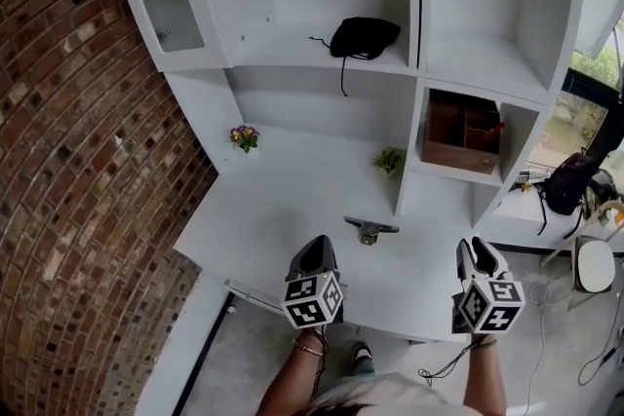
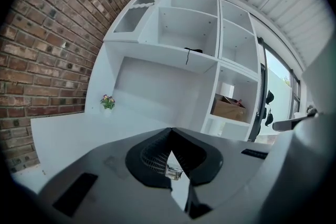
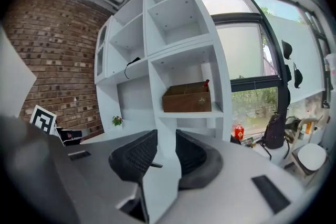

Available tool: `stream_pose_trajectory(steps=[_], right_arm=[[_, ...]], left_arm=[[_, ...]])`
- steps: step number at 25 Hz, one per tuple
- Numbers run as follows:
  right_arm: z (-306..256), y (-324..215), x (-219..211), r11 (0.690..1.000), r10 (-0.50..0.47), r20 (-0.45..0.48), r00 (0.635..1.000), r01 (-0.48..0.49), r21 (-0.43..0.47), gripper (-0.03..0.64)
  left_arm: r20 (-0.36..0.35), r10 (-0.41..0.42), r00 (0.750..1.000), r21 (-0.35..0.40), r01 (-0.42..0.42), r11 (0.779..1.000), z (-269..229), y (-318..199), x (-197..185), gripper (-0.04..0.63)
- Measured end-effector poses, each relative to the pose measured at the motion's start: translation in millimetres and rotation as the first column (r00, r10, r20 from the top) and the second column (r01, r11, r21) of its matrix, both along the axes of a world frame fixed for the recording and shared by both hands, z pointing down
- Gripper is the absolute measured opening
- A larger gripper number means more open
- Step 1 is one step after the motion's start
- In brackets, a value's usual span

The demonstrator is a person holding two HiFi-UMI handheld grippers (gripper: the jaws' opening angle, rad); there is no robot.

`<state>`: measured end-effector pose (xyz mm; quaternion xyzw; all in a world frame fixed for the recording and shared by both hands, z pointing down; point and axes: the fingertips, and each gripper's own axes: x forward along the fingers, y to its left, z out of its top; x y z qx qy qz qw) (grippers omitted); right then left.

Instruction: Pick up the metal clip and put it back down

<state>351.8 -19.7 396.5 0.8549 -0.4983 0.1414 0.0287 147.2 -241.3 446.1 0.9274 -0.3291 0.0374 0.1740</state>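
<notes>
The metal clip (image 1: 369, 229) lies on the white desk (image 1: 255, 231), in front of the shelf divider. My left gripper (image 1: 315, 255) hovers just short of it and to its left, with its jaws touching at the tips and holding nothing. In the left gripper view a bit of the clip (image 2: 174, 171) shows through the slot under the closed tips. My right gripper (image 1: 477, 256) hangs over the desk's right part, well apart from the clip. Its jaws stand slightly apart around empty air, as the right gripper (image 3: 166, 153) view shows.
The shelf unit holds a black pouch (image 1: 363, 36), a wooden box (image 1: 463, 133), a small flower pot (image 1: 244, 136) and a green plant (image 1: 389, 160). A brick wall (image 1: 78, 161) bounds the left. A backpack (image 1: 568, 182) and a white stool (image 1: 595, 263) stand at the right.
</notes>
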Motion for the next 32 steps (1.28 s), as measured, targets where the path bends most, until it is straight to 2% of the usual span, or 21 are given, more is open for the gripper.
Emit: stream_pose_trajectory(steps=[5,12,22,27,32], right_arm=[[6,-42,14,0.998,-0.055,0.002,0.999,0.055,-0.018,0.113],[33,-79,26,0.986,-0.151,0.055,0.987,0.155,-0.063,0.114],[36,-106,19,0.943,-0.311,0.028,0.95,0.312,-0.118,0.114],[38,-120,10,0.903,-0.4,-0.028,0.916,0.389,-0.183,0.116],[52,-137,-9,0.826,-0.522,-0.082,0.849,0.479,-0.299,0.114]], left_arm=[[0.028,-0.032,0.999,-0.021,0.032,0.999,14,-33,12,0.002],[0.11,-0.104,0.988,-0.036,0.109,0.993,35,-45,-1,0.002],[0.117,-0.258,0.959,-0.034,0.264,0.964,29,-37,-41,0.002],[0.13,-0.328,0.936,-0.027,0.334,0.942,35,-27,-65,0.002],[0.125,-0.418,0.9,-0.059,0.427,0.902,45,-19,-100,0.002]])
